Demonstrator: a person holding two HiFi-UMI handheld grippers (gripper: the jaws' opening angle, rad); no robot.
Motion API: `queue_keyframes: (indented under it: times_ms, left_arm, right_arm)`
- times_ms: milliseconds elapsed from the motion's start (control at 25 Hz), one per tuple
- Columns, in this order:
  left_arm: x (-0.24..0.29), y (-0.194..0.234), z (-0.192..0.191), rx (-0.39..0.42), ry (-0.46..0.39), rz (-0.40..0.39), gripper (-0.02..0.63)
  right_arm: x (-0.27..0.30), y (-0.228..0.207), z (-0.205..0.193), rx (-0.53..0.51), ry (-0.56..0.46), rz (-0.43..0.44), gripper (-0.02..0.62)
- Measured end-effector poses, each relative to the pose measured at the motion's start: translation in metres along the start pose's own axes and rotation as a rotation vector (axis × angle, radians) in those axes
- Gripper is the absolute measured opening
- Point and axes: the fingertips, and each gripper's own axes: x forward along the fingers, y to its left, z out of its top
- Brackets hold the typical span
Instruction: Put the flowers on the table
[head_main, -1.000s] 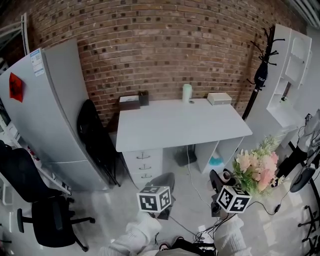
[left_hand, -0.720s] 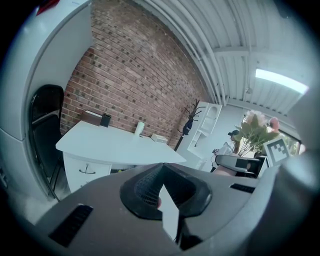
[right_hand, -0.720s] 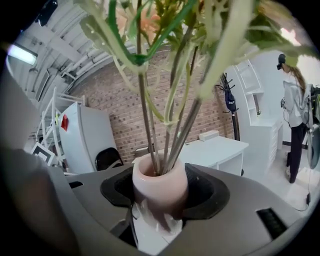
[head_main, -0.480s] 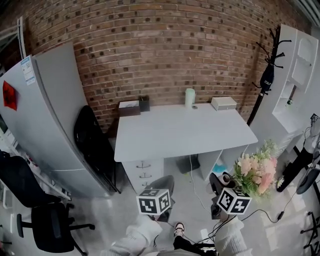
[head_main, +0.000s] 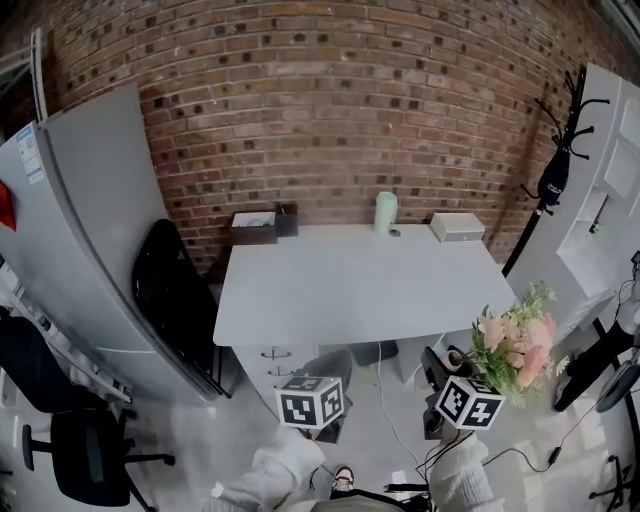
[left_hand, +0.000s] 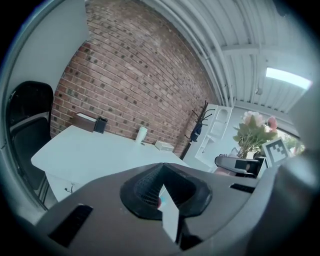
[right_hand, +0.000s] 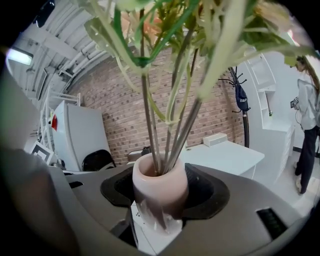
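Pink and cream flowers (head_main: 515, 343) stand in a pale pink vase (right_hand: 160, 187), and my right gripper (right_hand: 160, 200) is shut on that vase, holding it upright. In the head view the bunch rises above the right gripper's marker cube (head_main: 468, 403), just off the front right corner of the white table (head_main: 350, 290). My left gripper (left_hand: 165, 197) is shut with nothing in it; its marker cube (head_main: 310, 400) hangs in front of the table's drawers. The flowers (left_hand: 252, 131) also show at the right of the left gripper view.
Along the table's back edge stand a brown box (head_main: 254, 227), a black holder (head_main: 287, 221), a pale cylinder (head_main: 386, 212) and a white box (head_main: 457, 227). A grey cabinet (head_main: 90, 230) and black chair (head_main: 170, 290) are left; a coat rack (head_main: 560, 150) and shelf right.
The view has come closer to the table, which now sits larger and lower in the head view. The flowers stay held in my right gripper, nearer the table's front right corner.
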Motion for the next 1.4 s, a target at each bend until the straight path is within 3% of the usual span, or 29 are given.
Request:
queue_keyframes:
  times_ms: [560,920,1400]
  left_arm:
    - [0.097,0.013,0.025,-0.002,0.018,0.05,0.008]
    - [0.117,0.02,0.012,0.028,0.066,0.094,0.008]
    - [0.144,0.044,0.023,0.016,0.058,0.112,0.008]
  right_arm:
    - [0.091,-0.052,0.021,0.024,0.037,0.058,0.253]
    - [0.108,-0.062,0.007,0.037,0.066,0.075,0.252]
    - [0.132,-0.072,0.001,0.003,0.096,0.066,0.252]
